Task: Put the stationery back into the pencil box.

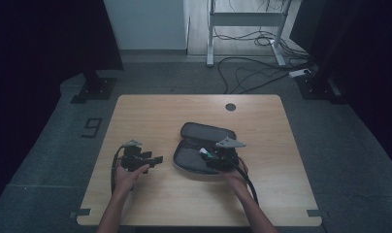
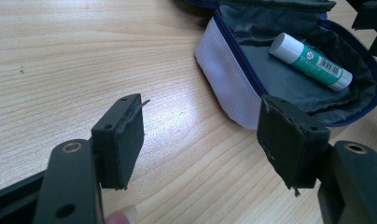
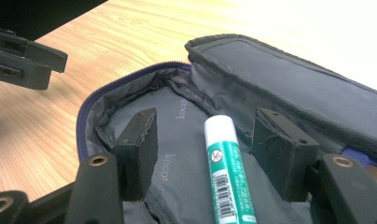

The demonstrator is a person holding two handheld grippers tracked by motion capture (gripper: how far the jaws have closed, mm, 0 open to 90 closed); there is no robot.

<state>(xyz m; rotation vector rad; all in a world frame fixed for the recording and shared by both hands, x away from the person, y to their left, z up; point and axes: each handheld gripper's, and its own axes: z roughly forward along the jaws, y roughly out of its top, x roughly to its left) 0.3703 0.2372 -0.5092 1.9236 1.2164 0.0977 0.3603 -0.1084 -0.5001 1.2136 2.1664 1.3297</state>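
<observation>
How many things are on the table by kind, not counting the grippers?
Pencil case, open, grey lining, blue zip: 1
Glue stick, green with white cap, lying inside the case: 1
Total: 2

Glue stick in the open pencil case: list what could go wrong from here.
1. The glue stick is round and lies loose on the slick lining between the open right gripper jaws; closing off-centre could roll or squirt it away.
2. The pencil case is soft, and the left gripper hovers open beside it without holding it, so the case may slide or the jaws may pinch lining along with the stick.
</observation>
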